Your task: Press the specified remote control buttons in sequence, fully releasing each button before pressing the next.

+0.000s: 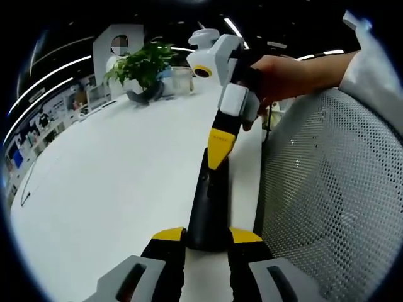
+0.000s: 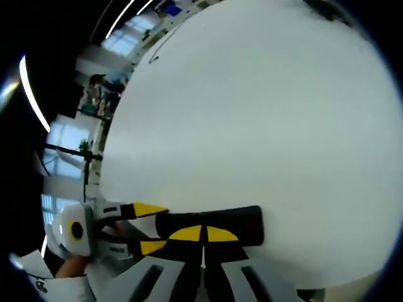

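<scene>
A long black remote (image 1: 208,207) lies on the white table (image 1: 113,176), close to its right edge. My left gripper (image 1: 207,236) is shut on the remote's near end, a yellow tip on each side. My right gripper (image 1: 218,157), held by a hand, comes down from the upper right with its yellow tips together on the remote's far part. In the right gripper view the remote (image 2: 245,223) lies crosswise. My right gripper (image 2: 203,234) is shut, its tips on the remote's top face. The left gripper (image 2: 150,228) clamps the remote's left end. The buttons are hidden.
A grey mesh chair back (image 1: 334,189) stands right beside the table edge. A potted plant (image 1: 145,63) and a glass jar (image 1: 182,78) sit at the table's far end. A thin cable (image 1: 25,189) lies at the far left edge. The table (image 2: 252,113) stretches away bare.
</scene>
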Motion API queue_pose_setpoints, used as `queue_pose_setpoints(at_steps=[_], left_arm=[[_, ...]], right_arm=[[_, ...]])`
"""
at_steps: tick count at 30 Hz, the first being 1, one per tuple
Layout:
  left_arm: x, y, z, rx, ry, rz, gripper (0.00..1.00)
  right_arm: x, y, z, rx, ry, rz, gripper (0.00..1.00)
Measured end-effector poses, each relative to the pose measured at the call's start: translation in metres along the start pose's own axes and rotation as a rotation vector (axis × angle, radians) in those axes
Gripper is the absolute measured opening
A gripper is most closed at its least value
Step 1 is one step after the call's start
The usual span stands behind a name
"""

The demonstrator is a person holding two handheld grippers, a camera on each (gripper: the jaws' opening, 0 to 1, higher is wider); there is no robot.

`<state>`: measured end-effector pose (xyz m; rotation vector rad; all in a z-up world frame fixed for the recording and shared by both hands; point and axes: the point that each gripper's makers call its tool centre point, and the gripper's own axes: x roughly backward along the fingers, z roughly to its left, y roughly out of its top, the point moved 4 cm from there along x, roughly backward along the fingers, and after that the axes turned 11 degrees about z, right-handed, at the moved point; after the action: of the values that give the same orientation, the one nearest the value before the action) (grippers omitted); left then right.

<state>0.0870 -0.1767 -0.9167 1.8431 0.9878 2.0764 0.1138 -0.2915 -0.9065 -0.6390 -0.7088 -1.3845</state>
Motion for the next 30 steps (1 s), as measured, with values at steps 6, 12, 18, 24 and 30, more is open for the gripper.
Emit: queue_pose_setpoints(at_steps=[6,12,18,24,30], left_arm=[[0.0,0.0,0.0,0.002,0.0,0.002,0.25],[0.0,0.0,0.0,0.0,0.002,0.008,0.25],[0.0,0.001,0.0,0.0,0.002,0.008,0.25],[0.0,0.001,0.0,0.0,0.002,0.007,0.25],[0.0,0.001,0.0,0.002,0.001,0.006,0.25]], right_arm=[[0.001,-0.001,0.004,0.022,-0.015,-0.001,0.0],[0.004,-0.005,0.005,0.026,-0.027,0.017,0.0],[0.007,-0.008,0.001,0.032,-0.068,0.021,0.0],[0.007,-0.009,-0.001,0.049,-0.1,0.029,0.0],[0.008,-0.01,-0.005,0.044,-0.127,0.033,0.0]])
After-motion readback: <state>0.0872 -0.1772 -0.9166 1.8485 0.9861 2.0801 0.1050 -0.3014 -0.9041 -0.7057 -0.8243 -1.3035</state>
